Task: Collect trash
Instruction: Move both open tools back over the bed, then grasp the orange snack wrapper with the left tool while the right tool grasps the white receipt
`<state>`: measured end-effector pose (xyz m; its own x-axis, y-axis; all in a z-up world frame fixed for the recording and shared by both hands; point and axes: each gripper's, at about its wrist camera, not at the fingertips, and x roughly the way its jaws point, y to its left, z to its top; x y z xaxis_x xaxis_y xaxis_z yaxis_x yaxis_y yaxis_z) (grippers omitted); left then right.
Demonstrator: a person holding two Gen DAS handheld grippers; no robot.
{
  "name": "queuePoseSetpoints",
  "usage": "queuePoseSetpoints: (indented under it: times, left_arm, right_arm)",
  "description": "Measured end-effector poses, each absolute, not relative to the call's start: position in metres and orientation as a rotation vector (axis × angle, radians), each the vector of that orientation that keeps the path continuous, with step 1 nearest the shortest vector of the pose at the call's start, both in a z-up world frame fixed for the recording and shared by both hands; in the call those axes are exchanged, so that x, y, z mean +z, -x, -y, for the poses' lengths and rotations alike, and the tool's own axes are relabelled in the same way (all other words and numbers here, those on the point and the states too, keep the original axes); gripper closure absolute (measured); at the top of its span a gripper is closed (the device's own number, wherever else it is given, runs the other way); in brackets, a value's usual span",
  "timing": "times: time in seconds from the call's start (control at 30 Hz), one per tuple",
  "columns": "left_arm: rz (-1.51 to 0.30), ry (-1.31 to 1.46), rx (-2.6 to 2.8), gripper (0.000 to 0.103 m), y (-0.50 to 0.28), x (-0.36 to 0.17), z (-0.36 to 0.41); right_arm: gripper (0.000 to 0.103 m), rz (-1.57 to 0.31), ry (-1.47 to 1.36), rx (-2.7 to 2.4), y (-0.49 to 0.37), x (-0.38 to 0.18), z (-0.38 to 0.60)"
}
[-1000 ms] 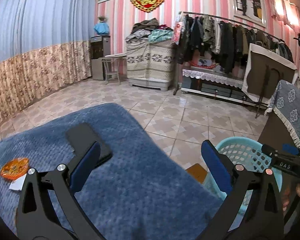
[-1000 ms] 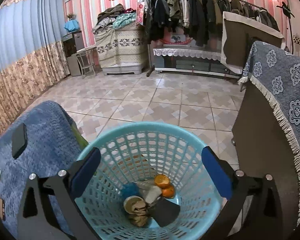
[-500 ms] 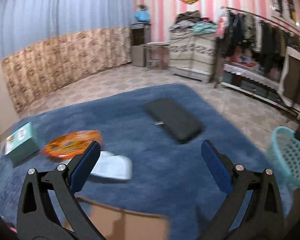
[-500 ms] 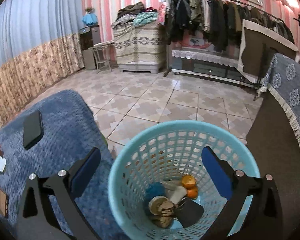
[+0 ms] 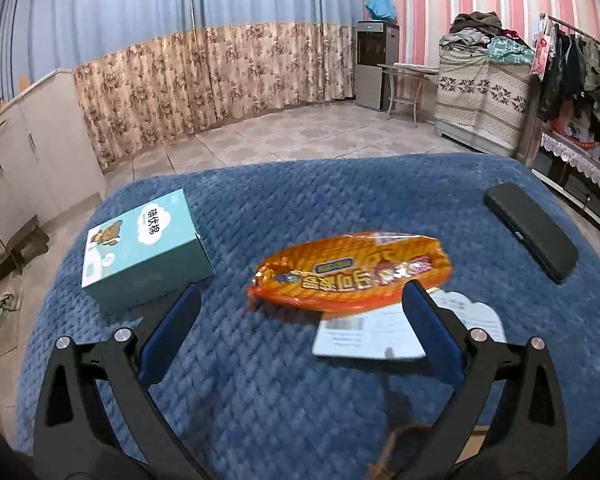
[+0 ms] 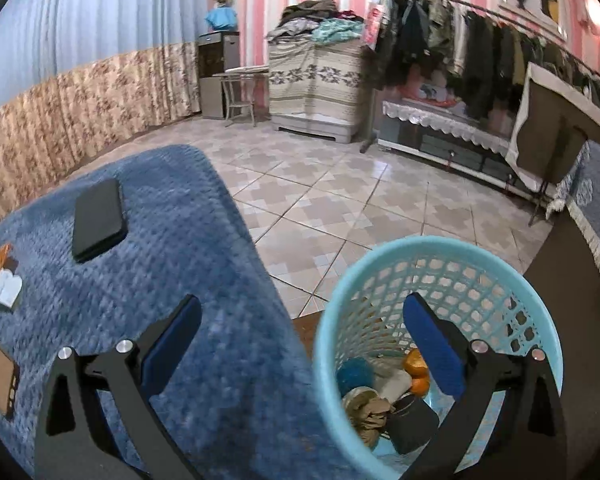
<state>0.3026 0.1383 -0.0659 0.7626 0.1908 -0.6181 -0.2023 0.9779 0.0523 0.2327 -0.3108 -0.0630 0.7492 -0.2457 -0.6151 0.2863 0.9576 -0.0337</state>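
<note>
On the blue quilted cloth (image 5: 300, 392) covering the table, from left to right, lie a teal cardboard box with a cartoon bear (image 5: 142, 250), a shiny orange plastic snack wrapper (image 5: 350, 271) overlapping a white printed paper label (image 5: 380, 336), and a flat black case (image 5: 530, 232) near the far right edge. The left gripper (image 5: 300, 328) hangs over the cloth just short of the wrapper, its blue-padded fingers spread wide and holding nothing. The right gripper (image 6: 300, 340), likewise spread and empty, straddles the cloth's edge and the round turquoise plastic mesh basket (image 6: 480, 276) on the floor beside the table, where orange peel, crumpled paper and other scraps lie at the bottom.
</note>
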Motion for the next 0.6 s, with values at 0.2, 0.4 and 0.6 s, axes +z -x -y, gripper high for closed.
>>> queuePoseSetpoints:
  times: [0.2,0.4,0.6]
  left_arm:
    - [-0.723,0.027,0.205,0.016,-0.334,-0.084,-0.156]
    - [-0.83,0.075,0.138,0.046,-0.355,-0.104,-0.163]
    - [-0.804,0.085,0.12,0.089,-0.341,-0.102,-0.162]
  right_arm:
    - [0.005,-0.684,-0.018,-0.275,-0.235,-0.066,0.293]
    - [0.005,-0.698,-0.048,-0.239,-0.235,-0.069,0.288]
    - [0.005,-0.71,0.001,-0.166,-0.235,-0.069,0.262]
